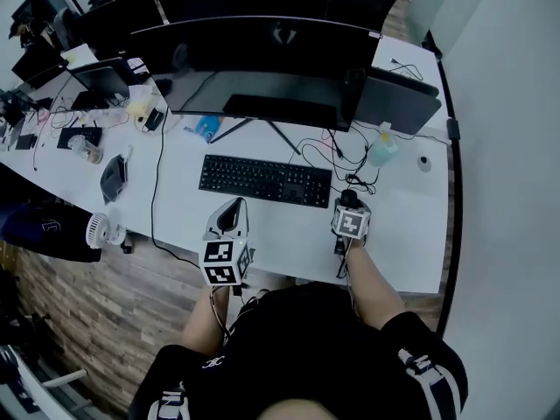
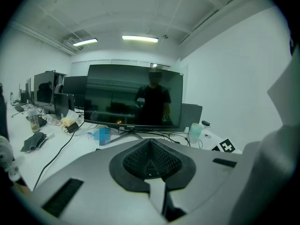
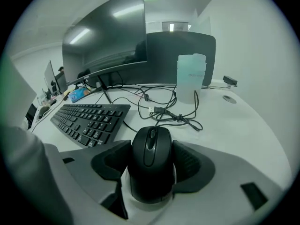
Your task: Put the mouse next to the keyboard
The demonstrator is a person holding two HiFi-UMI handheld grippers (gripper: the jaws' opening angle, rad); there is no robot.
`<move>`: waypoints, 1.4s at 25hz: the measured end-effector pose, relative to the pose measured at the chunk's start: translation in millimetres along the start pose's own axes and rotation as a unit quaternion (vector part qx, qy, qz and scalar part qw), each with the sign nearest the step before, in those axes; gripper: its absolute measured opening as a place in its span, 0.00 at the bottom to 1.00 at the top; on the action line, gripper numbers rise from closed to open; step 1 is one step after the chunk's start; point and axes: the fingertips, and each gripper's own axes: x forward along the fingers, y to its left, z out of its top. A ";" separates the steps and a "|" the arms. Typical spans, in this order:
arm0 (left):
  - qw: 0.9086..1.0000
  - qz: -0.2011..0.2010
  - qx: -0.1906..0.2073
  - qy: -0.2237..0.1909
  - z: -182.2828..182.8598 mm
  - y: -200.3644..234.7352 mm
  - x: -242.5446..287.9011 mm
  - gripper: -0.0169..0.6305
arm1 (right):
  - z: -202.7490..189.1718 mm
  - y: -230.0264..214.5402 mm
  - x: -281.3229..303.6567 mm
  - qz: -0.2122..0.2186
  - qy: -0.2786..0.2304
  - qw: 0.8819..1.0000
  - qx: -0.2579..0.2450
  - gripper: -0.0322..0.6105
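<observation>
While left gripper (image 2: 151,146) jaws together, right gripper (image 3: 152,150) jaws tight on mouse (image 3: 151,170) beside keyboard (image 3: 89,118)

Black mouse (image 3: 151,161), wheel up; just beside black keyboard (image 3: 89,121)'s right end

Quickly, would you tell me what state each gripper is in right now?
The left gripper: closed, jaws together, holding nothing.
The right gripper: closed on the mouse, pads against its sides.

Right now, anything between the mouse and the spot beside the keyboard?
Nothing visible. The mouse is in the right claw, with only bare desk between it and the keyboard. A cable tangle lies just ahead.
</observation>
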 end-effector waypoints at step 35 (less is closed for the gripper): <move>0.985 -0.131 0.067 -0.088 4.3 -10.2 -143.4 0.05 | 60.3 118.4 -368.6 0.009 -0.415 0.910 0.009 0.07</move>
